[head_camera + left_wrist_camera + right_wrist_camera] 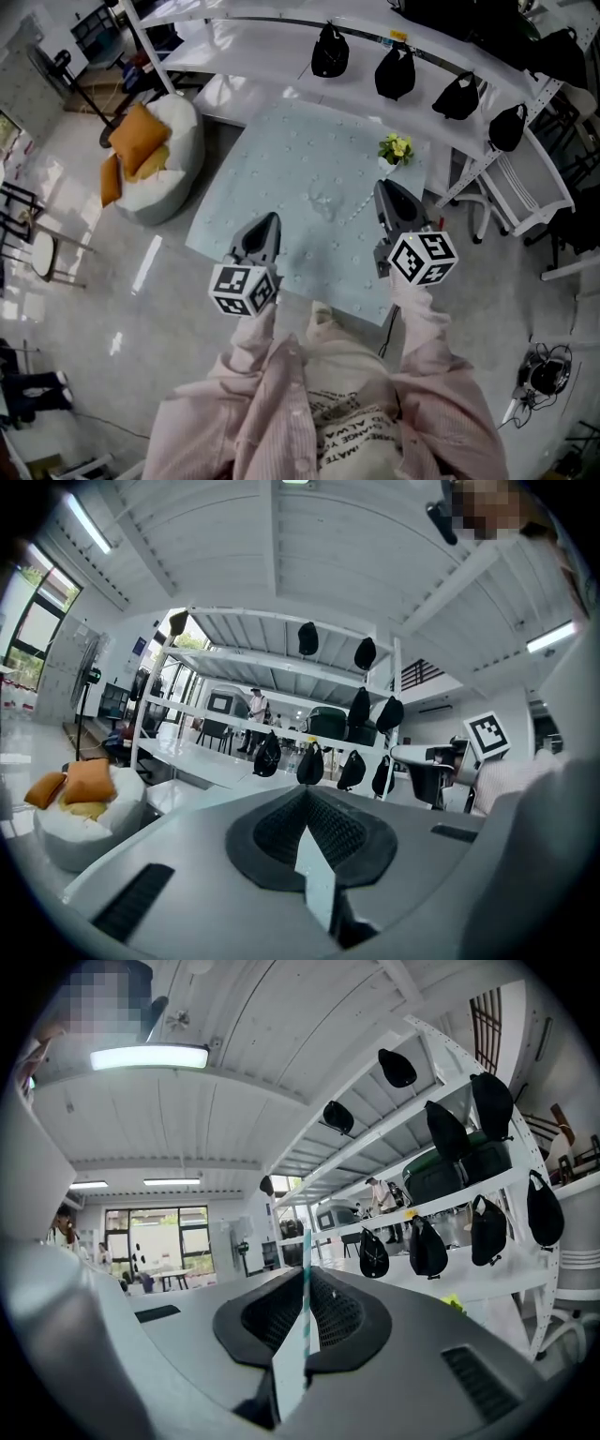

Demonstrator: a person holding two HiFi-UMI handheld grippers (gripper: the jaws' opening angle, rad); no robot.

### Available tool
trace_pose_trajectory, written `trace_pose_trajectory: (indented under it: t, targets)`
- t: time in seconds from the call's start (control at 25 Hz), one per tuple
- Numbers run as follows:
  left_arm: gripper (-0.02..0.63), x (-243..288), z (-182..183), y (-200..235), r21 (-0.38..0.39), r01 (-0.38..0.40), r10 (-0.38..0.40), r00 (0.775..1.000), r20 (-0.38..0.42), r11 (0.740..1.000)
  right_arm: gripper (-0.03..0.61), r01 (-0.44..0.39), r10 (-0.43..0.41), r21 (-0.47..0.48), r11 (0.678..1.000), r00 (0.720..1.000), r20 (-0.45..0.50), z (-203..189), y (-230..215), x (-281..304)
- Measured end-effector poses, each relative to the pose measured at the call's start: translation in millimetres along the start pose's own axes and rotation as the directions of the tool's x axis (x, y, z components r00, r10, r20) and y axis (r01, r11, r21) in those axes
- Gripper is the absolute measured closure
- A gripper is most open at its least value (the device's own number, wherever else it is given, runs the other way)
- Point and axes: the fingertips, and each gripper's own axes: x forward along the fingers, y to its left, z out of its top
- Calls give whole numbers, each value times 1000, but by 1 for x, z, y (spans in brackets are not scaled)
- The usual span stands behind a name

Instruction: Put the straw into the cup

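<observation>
A clear cup (323, 201) stands in the middle of the pale cloth-covered table (281, 159). My right gripper (380, 187) hovers to the right of the cup, shut on a thin teal-striped straw (306, 1241). The straw stands upright between the pads (337, 1312), and in the head view it (356, 209) shows as a thin line between gripper and cup. My left gripper (269, 221) hangs over the table's near left part, short of the cup. Its jaws meet at the tip (305, 794) with nothing between them.
A small pot of yellow flowers (396, 150) stands at the table's far right corner. A white beanbag (164, 155) with orange cushions lies left of the table. White shelving (422, 56) hung with black bags runs behind it, and a white chair (525, 187) stands at the right.
</observation>
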Motion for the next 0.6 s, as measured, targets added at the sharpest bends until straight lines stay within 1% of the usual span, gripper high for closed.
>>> trace_pose_trajectory:
  t: [0.24,0.6]
  targets:
    - [614,39,-6,21,-29,-32,31,999,-26,999,560,-21,21,21,1000,999,-26,-6,-23,49]
    - [614,81,-26,42,-87,-77,70,995,-75,993,560,-72,76,56,996,995,-61,-26,-38,109]
